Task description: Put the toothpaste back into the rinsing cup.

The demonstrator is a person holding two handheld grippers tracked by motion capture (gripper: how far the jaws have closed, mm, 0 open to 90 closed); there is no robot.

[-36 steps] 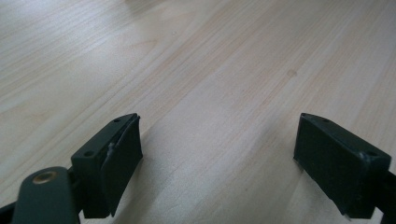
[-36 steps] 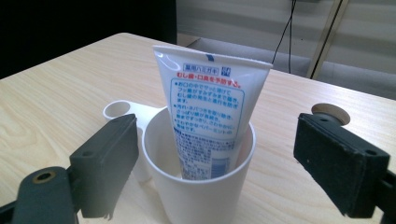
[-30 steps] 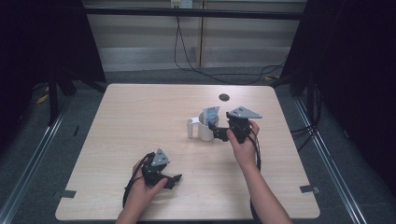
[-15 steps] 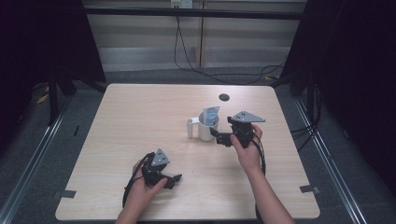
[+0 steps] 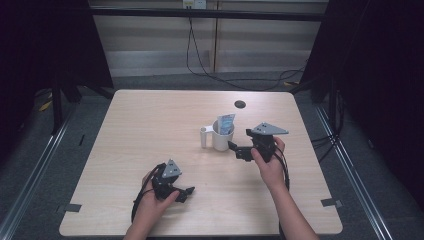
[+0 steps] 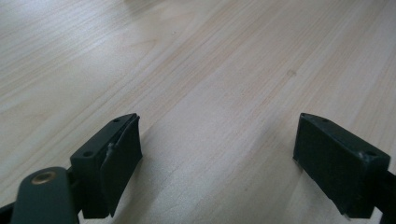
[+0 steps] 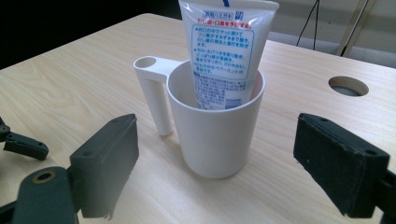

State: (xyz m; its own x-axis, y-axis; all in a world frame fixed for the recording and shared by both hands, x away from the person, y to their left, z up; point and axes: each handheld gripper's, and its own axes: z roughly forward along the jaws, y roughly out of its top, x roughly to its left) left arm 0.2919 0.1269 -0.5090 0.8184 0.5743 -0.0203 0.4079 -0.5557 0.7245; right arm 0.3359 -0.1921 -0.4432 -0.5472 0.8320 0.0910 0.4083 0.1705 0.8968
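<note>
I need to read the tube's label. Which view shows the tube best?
The right gripper view: the tube stands upright in the white cup, label facing the camera. The high view shows it small; the left gripper view faces bare table.

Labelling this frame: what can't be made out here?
- Tube: top cut off by the right gripper view's upper edge; bottom hidden inside the cup.
- Tube print: too small to read in the high view.
- Left claw: opening partly hidden by hand in the high view.
- Table hole: inside too dark.
</note>
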